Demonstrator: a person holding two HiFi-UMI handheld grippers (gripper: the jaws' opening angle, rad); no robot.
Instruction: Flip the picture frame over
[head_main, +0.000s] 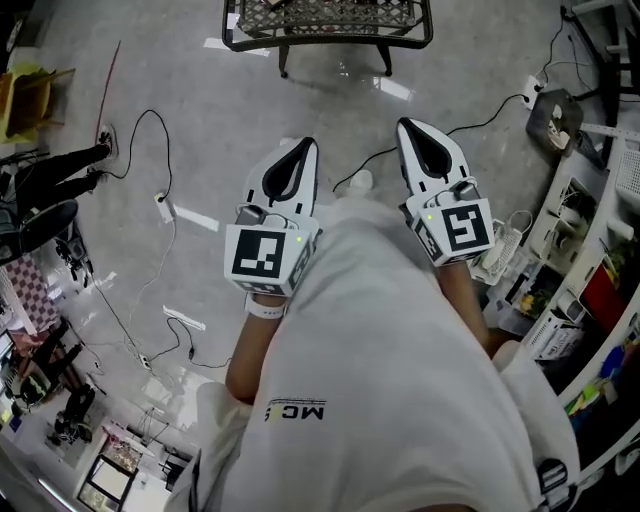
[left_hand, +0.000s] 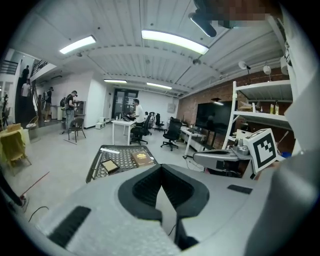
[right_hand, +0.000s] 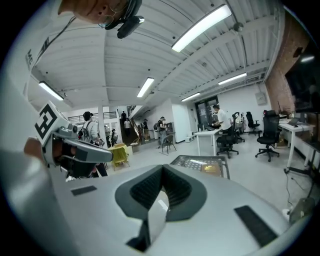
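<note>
Left gripper view — frame (left_hand: 109, 165) on table (left_hand: 126, 161)

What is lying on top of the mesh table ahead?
On the mesh table: a small picture frame, a brown book and a white strip. The frame's underside is hidden.

1. The white, black-padded left gripper (head_main: 305, 148) is held out ahead of the torso, its jaws pressed together with nothing between them.
2. The matching right gripper (head_main: 407, 128) is held alongside, well apart, likewise closed and empty.
3. The left forearm (head_main: 248, 352) is seen bare.
</note>
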